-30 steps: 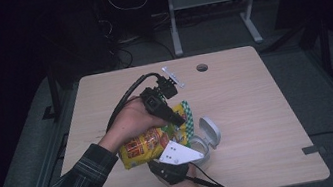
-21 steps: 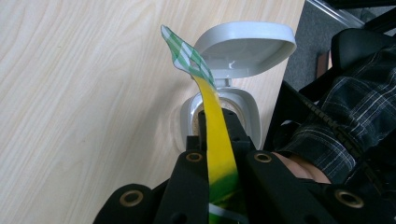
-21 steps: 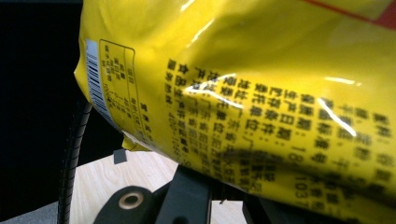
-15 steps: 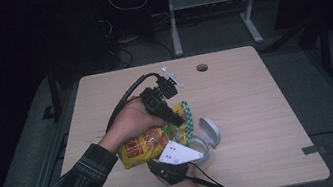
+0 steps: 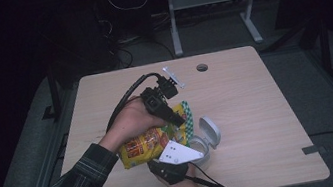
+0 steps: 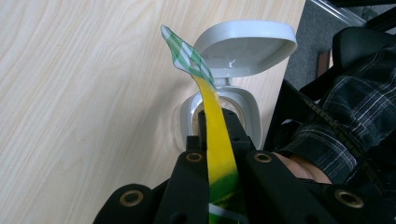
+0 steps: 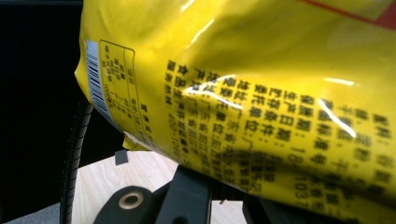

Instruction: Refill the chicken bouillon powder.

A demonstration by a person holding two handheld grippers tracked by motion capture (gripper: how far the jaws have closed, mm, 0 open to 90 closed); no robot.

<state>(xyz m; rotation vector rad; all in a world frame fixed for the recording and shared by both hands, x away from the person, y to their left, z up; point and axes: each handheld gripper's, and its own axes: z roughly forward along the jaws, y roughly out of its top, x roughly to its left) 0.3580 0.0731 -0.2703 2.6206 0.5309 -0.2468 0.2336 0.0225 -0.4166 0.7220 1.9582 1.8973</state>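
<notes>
A yellow snack bag hangs tilted between both grippers over the table. My left gripper is shut on the bag's top seam. In the left gripper view the yellow strip with its green-checked end runs up between the closed jaws of the left gripper. Just below stands a small grey container with its flip lid open; something tan lies inside. My right gripper holds the bag's lower end from the near side. In the right gripper view the bag covers the fingertips of the right gripper.
A small clear plastic piece and a round cable hole lie toward the table's far edge. The person's plaid sleeve is close to the container. A ribbed black cable hangs at the left in the right gripper view.
</notes>
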